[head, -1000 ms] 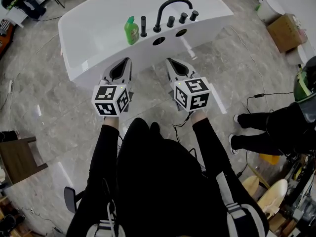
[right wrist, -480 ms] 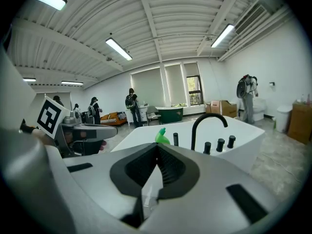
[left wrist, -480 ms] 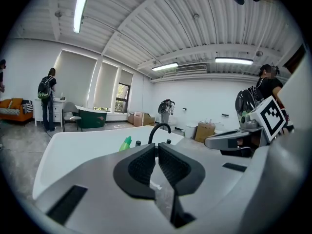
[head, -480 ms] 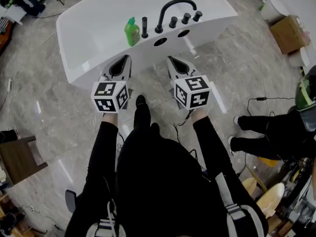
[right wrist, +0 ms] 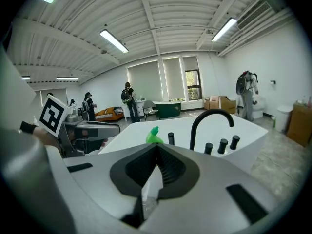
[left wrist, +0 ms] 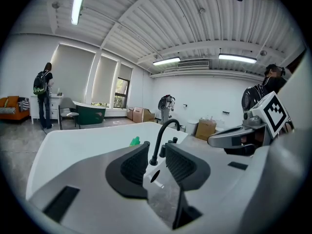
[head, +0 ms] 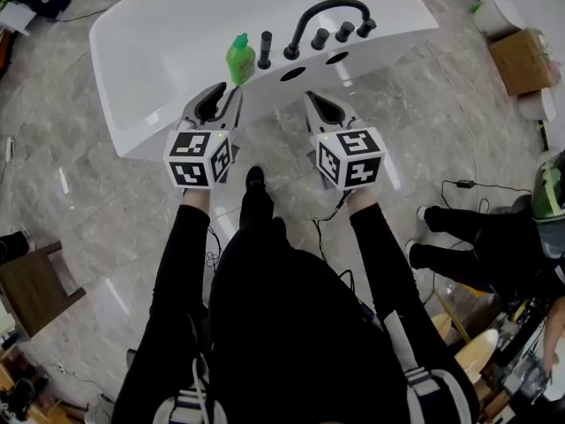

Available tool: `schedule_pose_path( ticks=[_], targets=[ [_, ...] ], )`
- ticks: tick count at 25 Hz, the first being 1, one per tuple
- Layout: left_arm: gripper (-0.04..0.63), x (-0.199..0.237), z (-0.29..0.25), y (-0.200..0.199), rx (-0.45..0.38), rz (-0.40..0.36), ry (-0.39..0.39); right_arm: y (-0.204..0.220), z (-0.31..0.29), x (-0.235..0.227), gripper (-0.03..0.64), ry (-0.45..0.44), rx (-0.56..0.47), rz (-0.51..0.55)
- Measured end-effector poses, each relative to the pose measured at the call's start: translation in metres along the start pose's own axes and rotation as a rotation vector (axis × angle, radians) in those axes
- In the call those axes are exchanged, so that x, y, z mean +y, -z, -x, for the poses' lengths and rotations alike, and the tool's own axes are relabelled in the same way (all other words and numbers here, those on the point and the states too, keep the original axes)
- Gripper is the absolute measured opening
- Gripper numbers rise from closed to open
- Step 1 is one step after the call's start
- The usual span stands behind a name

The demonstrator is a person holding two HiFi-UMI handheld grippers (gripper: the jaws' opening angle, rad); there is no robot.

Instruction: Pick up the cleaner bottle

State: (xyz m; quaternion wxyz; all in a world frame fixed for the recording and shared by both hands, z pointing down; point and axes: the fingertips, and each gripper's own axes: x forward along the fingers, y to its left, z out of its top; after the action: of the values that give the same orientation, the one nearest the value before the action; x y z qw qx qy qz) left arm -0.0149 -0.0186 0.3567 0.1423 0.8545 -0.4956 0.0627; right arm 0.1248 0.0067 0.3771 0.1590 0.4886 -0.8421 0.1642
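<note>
Green cleaner bottle (head: 239,57) is seen upright on the ledge of the white bathtub (head: 150,117), just left of a black post (head: 266,49) and the curved black faucet (head: 328,7). Left gripper (head: 226,90) is held near the bottle, on the near side of the tub, and no contact is seen. Its fingers (left wrist: 134,167) are parted a little, having just been opening, and nothing is caught between them. Right gripper (head: 311,97) is held alongside, below the faucet. Its fingers are closed together at the tips, and nothing is gripped.
</note>
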Motion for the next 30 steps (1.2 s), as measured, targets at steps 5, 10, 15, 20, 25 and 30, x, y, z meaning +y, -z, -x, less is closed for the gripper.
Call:
schedule_pose_path(
  ticks=[5, 10, 15, 20, 25, 30],
  targets=[
    [0.164, 0.028, -0.033, 0.007, 0.036, 0.001, 0.001, -0.003, -0.039, -0.009, 0.002, 0.006, 0.037, 0.001],
    [0.236, 0.054, -0.061, 0.02, 0.086, 0.003, -0.003, -0.006, -0.069, -0.018, 0.002, 0.015, 0.073, 0.007],
    [0.264, 0.074, -0.085, 0.036, 0.15, -0.024, 0.006, -0.012, -0.093, -0.03, 0.002, 0.031, 0.097, 0.009],
    [0.265, 0.081, -0.104, 0.059, 0.215, -0.063, 0.027, -0.011, -0.108, -0.04, 0.002, 0.043, 0.119, 0.009],
    [0.27, 0.086, -0.12, 0.086, 0.263, -0.078, 0.041, -0.007, -0.117, -0.05, 0.002, 0.054, 0.134, 0.011],
    [0.273, 0.091, -0.129, 0.115, 0.302, -0.076, 0.056, 0.004, -0.13, -0.057, 0.002, 0.052, 0.172, 0.012]
  ],
)
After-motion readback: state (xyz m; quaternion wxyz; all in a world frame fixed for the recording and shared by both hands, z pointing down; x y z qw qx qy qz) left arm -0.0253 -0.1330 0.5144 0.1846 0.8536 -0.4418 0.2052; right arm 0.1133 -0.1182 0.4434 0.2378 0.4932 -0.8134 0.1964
